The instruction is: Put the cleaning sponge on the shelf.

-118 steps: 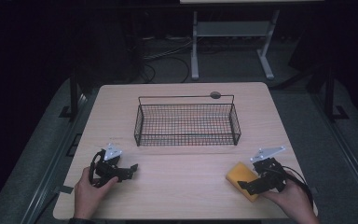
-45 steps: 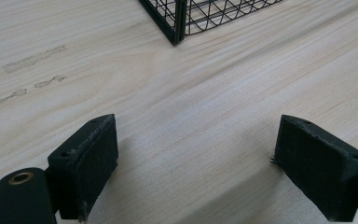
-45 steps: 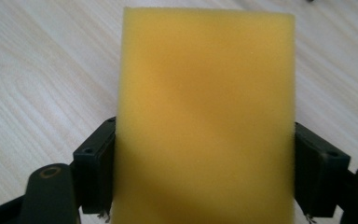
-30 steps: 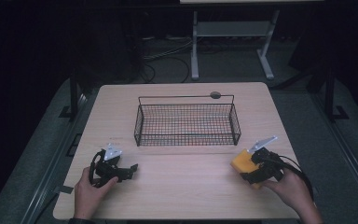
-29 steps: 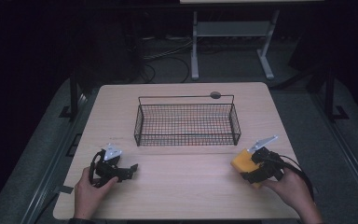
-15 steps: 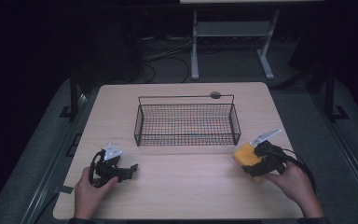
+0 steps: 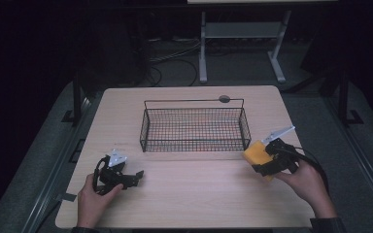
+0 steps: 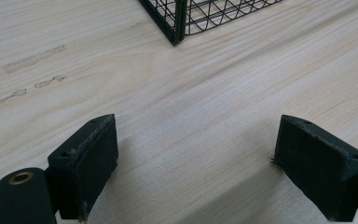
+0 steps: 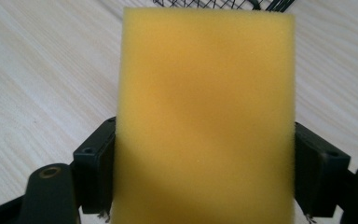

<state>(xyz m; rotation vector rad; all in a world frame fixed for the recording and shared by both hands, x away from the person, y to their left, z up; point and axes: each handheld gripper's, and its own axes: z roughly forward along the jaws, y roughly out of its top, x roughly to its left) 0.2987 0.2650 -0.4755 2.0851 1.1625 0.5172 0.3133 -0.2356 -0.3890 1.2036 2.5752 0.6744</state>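
A yellow sponge (image 9: 205, 116), a soft, fine-pored foam block with square edges, is pinched across its width between the black jaws of the right gripper (image 7: 264, 162), whose pads press into both its sides. It hangs over the pale wood-grain table (image 7: 194, 194), just off the near right corner of the black wire basket (image 7: 194, 127), at about four o'clock from the basket's middle. Four seconds ago the sponge sat nearer the table's front edge; since then it has come up and toward the basket. The left gripper (image 7: 126, 177), at about seven o'clock from the basket, has stayed put; the left gripper view shows its jaws spread wide over bare wood, with a basket corner beyond. The right gripper view reveals the foam's texture, which the high view blurs.
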